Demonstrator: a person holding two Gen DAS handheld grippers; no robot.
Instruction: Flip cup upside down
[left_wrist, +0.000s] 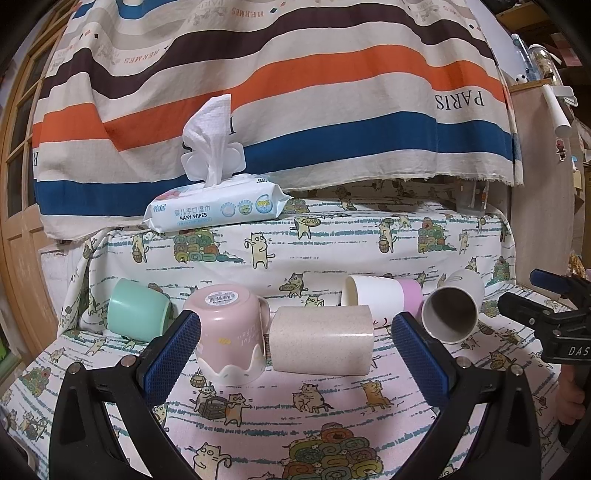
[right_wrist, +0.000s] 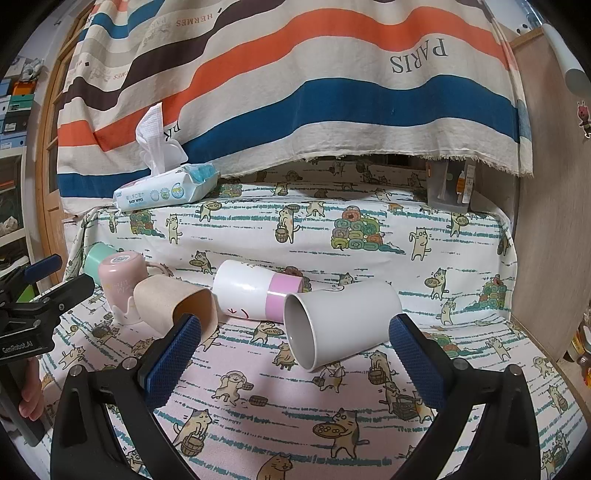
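Cat-print cloth (left_wrist: 332, 417) covers the table, striped curtain (left_wrist: 295, 74) behind, pack of baby wipes (left_wrist: 216, 210) on the raised ledge at back with one wipe sticking up.

Cups left to right in the left wrist view: green cup (left_wrist: 137, 314) on its side, far left. Pink cup (left_wrist: 231, 332) already upside down, barcode sticker on its base, just beside the green one. Beige cup (left_wrist: 321, 339) on its side, touching or nearly touching the pink cup – can't tell which. White cup with a pink band (left_wrist: 382, 297) on its side behind it. White cup (left_wrist: 452, 312) furthest right, on its side, mouth facing the camera.

Left gripper (left_wrist: 295, 354) – jaws spread wide, nothing held, just short of the pink and beige cups. Right gripper (right_wrist: 295, 350) – jaws also spread wide, empty, with the white cup lying between the fingertips' line and the camera axis, not touched.
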